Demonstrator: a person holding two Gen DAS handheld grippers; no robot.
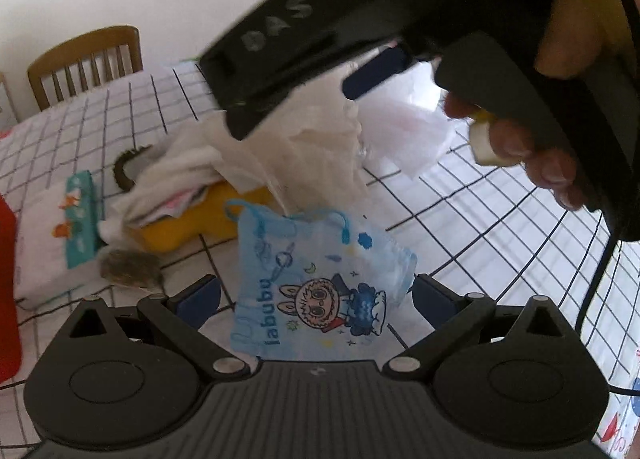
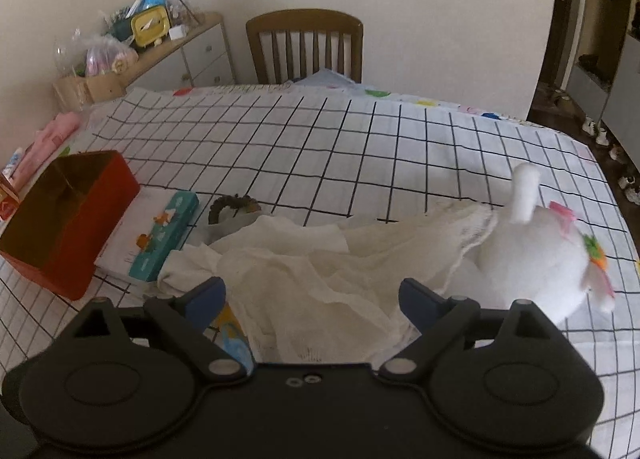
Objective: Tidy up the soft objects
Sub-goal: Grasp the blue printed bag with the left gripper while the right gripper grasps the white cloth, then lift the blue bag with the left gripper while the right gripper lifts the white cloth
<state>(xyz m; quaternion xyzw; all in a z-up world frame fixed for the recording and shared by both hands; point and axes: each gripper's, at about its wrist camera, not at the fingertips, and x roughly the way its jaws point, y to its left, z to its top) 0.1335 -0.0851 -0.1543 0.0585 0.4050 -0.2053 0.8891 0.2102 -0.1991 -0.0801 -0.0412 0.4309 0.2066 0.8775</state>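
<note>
My left gripper (image 1: 316,295) is open, its fingers on either side of a pale blue drawstring pouch (image 1: 316,279) printed "labubu" that lies on the checked tablecloth. My right gripper (image 2: 312,299) is open above a crumpled cream gauze cloth (image 2: 304,263); it also shows from outside in the left wrist view (image 1: 360,87), over the same cloth (image 1: 304,155). A white plush toy (image 2: 536,259) with pink and orange trim lies to the right of the cloth. A yellow plush (image 1: 184,223) lies partly under the cloth.
An open red box (image 2: 68,219) stands at the left. A white tissue pack with a teal band (image 2: 160,239) lies beside it. A dark ring-shaped object (image 2: 234,205) and a grey fuzzy ball (image 1: 128,267) lie near the cloth. A wooden chair (image 2: 304,47) stands at the table's far edge.
</note>
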